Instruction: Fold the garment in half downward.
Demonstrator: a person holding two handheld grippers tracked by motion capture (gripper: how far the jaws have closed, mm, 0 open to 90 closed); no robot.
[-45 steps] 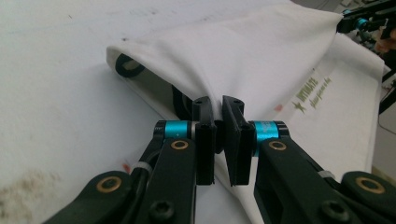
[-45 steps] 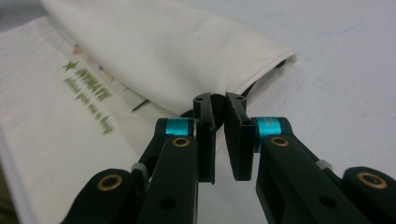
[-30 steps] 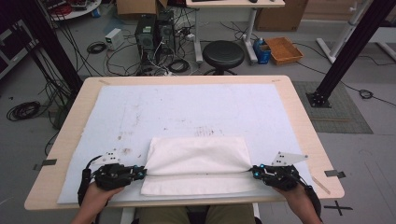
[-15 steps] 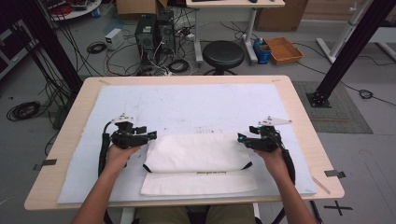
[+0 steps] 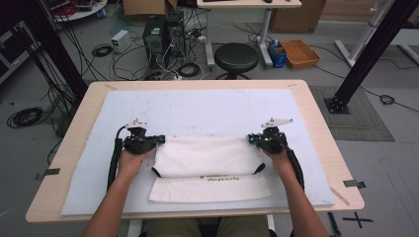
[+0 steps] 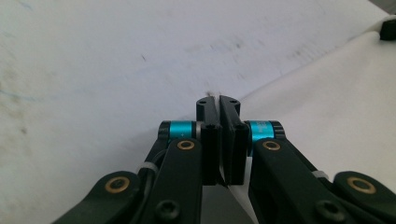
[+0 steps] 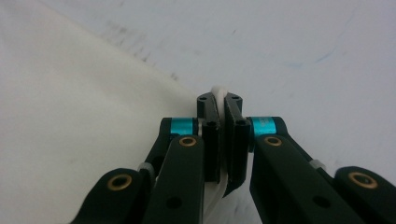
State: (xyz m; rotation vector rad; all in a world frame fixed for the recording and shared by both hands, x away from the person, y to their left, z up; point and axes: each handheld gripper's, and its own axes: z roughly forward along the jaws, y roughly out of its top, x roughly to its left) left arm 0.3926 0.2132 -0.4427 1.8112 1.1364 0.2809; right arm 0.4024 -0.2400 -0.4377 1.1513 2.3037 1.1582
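Now both grippers pinch the white garment's (image 5: 210, 158) far corners: left gripper (image 5: 157, 140) and right gripper (image 5: 253, 138) fingers have just closed, clamped on cloth. Best to lift evenly, keep the edge taut, fold square over the worktop (image 5: 316, 118).

cloth print (image 5: 221, 177): too small to read
cloth corner (image 7: 218, 91): mostly hidden inside the right claw (image 7: 219, 100)
forearms: cut off by the bottom edge

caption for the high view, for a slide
Two hand-held grippers, left and right, pinch the far corners of a folded white garment on a padded table.
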